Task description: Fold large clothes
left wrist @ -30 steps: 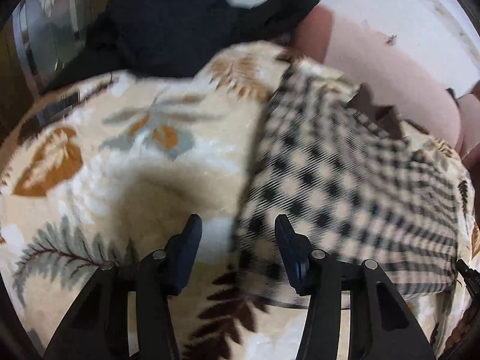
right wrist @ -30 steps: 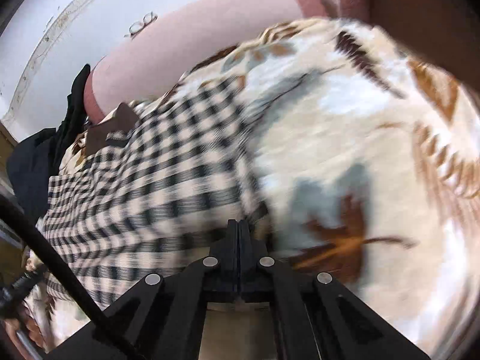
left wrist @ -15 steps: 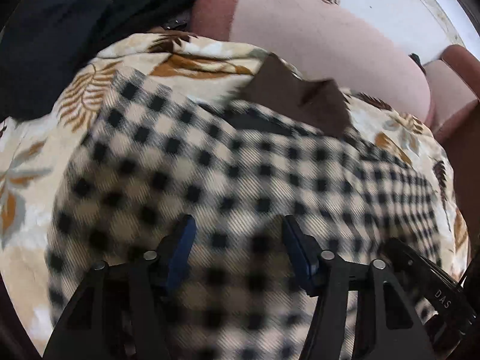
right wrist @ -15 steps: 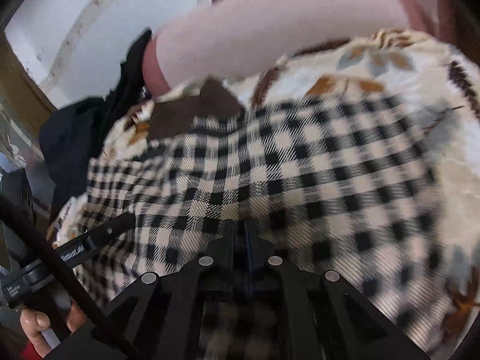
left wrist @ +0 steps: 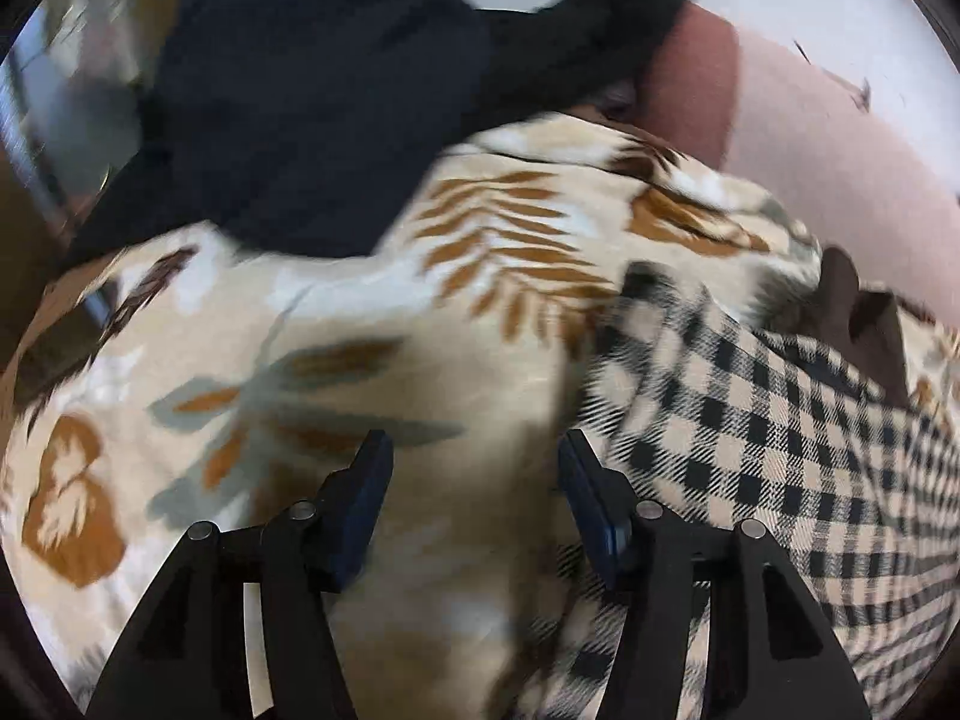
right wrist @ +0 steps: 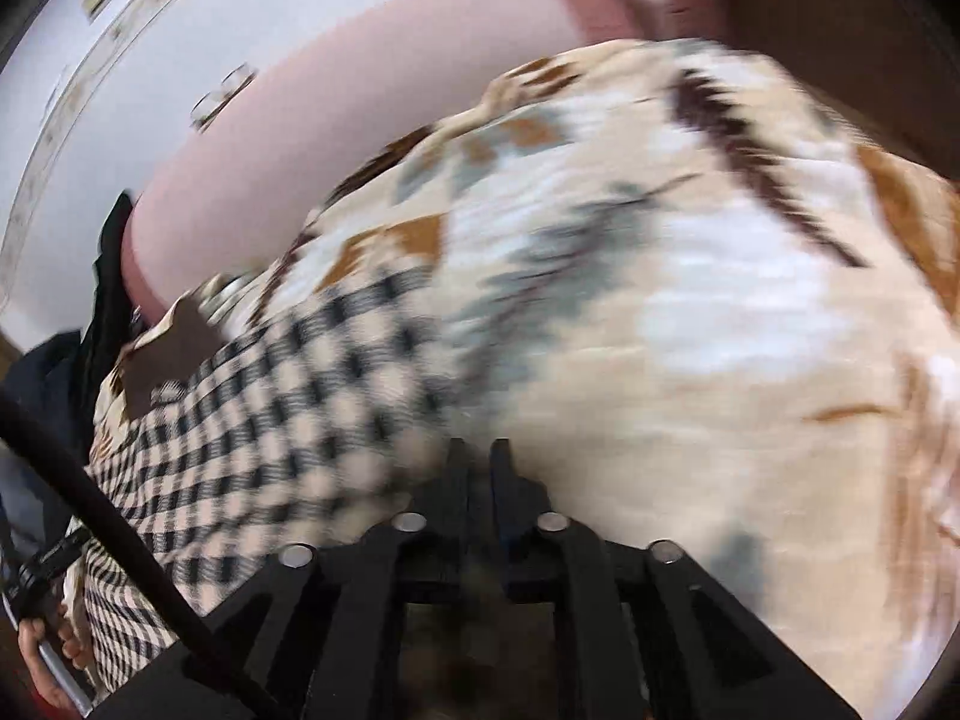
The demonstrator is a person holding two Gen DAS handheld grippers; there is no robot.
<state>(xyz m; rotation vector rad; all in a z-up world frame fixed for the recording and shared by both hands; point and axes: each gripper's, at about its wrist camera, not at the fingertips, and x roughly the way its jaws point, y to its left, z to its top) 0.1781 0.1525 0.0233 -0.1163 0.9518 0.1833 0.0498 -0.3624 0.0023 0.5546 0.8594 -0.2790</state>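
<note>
Jaws of both grippers, left gripper point(left wrist: 474, 450) and right gripper point(right wrist: 477, 450), were opening, empty; both had swung off checked garment point(left wrist: 780, 450) since half a second earlier — fold released.

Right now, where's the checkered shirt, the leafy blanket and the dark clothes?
checkered shirt point(left wrist: 780, 450): left wrist view, on its checked cloth below the brown collar.
leafy blanket point(left wrist: 510, 264): left wrist view, on an orange fern leaf print.
dark clothes point(left wrist: 312, 90): left wrist view, middle of the pile.

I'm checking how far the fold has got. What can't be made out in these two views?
- Checked garment: lower edge cut off by the frame, left wrist view; motion blur hides its folds.
- Right claw: opening; blur hides whether cloth sits between.
- Dark garment: type unclear, bunched and blurred.
</note>
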